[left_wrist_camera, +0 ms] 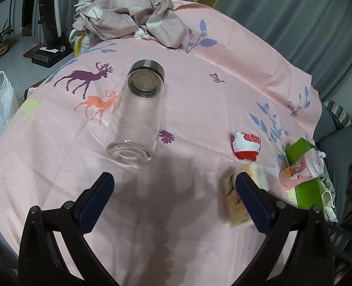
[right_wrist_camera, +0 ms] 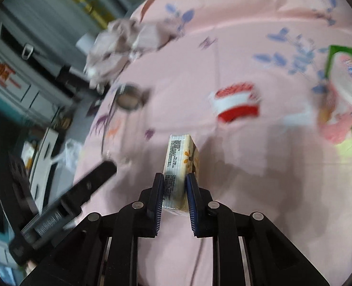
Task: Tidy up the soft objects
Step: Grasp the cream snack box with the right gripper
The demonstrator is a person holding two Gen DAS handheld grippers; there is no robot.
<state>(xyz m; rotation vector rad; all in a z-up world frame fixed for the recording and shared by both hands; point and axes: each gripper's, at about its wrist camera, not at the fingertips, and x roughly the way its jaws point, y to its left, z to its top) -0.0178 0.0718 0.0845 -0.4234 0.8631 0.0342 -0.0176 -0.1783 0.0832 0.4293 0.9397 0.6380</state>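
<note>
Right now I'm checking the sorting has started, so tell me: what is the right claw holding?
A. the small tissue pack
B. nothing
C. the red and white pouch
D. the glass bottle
A: in the right wrist view the right claw is shut on the small tissue pack, its pads pressing both sides, while the glass bottle and the red and white pouch lie apart on the pink cloth.

both wrist views: angled down, near | shared: pink cloth [left_wrist_camera: 199, 109]
</note>
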